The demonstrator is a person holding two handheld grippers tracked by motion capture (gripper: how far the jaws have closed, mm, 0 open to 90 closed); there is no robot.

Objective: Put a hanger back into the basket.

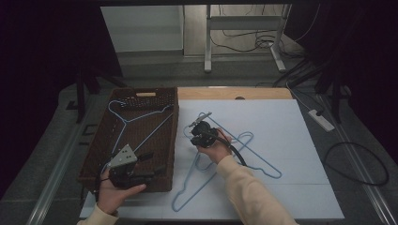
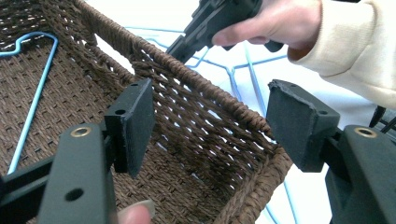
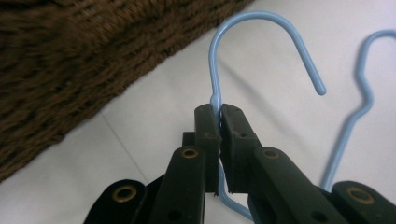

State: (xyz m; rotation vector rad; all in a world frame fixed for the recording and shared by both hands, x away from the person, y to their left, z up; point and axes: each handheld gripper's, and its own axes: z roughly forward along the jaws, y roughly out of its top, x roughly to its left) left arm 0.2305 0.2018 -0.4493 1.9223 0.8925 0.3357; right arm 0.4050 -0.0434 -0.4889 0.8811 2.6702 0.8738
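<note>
Inside woven basket (image 1: 165, 136): one blue hanger (image 1: 133, 118); nothing else.

Right gripper (image 1: 199, 129) grips a blue hanger (image 1: 248, 157) on the mat — left gripper (image 1: 129, 168) at the basket (image 1: 101, 136).

Left gripper (image 1: 149, 161) gapes; right gripper (image 1: 194, 127) clamped.

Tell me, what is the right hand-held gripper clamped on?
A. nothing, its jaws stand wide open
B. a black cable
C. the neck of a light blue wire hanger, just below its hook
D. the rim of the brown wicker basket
C: in the right gripper view, the right hand-held gripper has its jaws pressed together on the thin neck of the blue hanger, whose hook curves up beyond them.
</note>
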